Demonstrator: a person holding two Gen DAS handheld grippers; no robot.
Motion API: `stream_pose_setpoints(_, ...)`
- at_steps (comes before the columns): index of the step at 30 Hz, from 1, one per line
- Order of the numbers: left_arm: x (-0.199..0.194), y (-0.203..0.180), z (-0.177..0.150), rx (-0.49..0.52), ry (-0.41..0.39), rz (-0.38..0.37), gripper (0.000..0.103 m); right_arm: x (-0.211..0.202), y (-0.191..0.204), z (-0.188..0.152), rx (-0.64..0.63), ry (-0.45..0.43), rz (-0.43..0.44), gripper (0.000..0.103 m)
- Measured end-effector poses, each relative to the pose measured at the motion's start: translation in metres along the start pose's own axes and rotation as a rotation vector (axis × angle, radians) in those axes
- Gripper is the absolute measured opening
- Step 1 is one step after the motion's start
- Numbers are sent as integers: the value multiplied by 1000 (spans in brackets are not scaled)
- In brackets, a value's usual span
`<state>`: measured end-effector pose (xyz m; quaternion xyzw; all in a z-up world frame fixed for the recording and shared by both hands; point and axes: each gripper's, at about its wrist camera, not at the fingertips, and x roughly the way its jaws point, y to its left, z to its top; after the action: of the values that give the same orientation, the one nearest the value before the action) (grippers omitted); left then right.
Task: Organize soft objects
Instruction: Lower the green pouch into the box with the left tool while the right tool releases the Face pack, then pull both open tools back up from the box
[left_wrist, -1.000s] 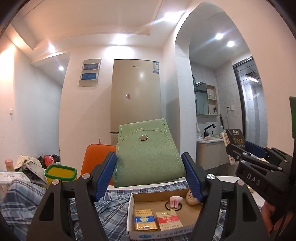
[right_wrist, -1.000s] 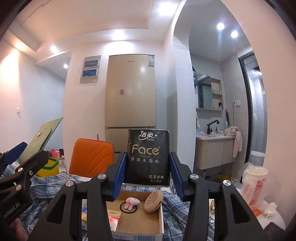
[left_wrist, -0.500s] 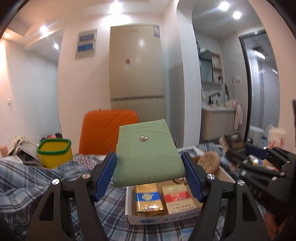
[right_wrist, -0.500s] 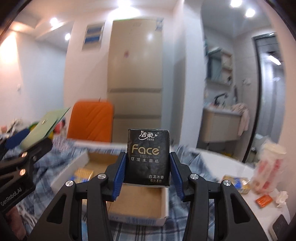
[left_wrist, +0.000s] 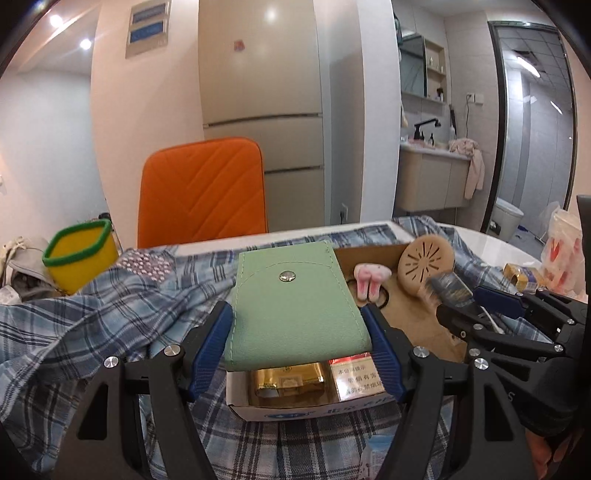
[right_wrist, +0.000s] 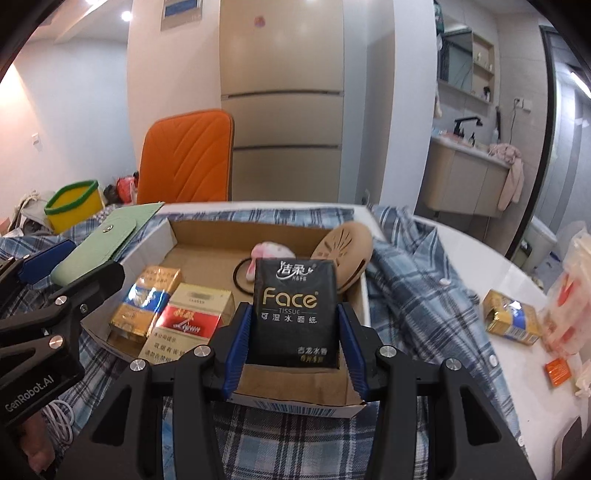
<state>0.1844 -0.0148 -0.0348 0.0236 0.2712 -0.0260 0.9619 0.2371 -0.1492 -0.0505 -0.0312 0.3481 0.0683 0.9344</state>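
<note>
Plaid cloth (right_wrist: 417, 266) beneath cardboard box (right_wrist: 207, 230)

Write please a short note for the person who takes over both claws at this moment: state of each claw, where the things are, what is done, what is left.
Left claw: shut on the flat green felt pouch with a metal snap, above the near left part of the shallow cardboard box.
Right claw: shut on the black "Face" tissue pack, above the box's near right part.
Done: two cigarette packs, a pink bunny hair tie and a tan round slotted disc lie in the box.
Left: set the pouch and tissue pack into the box, then open both claws.
</note>
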Motion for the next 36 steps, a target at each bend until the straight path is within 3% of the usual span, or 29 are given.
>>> stream_pose_setpoints(4,5,0,0,1,27,-4,70,3,-4,-1,14,15,-2,51)
stream_pose_setpoints(6,8,1,0,0,39,-6,70,2,-5,0,21,8,-6,64)
stream_pose_setpoints(16,21,5,-1,-11,94,-9,71,-14,-7,1,31,-51,-26,65)
stream_pose_setpoints(18,22,7,-1,-12,96,-9,84,-16,-7,1,30,-59,-26,68)
stream_pose_setpoints(20,20,7,-1,-10,88,-10,91,-19,-7,1,31,-69,-28,72)
stream_pose_setpoints(24,10,8,0,-15,41,-3,100,-27,-9,2,38,-102,-30,72)
stream_pose_setpoints(33,-36,8,6,-19,-164,25,101,-49,-6,0,33,-190,-30,80)
stream_pose_setpoints(36,-67,8,11,-6,-267,25,101,-71,-6,1,35,-285,-64,80)
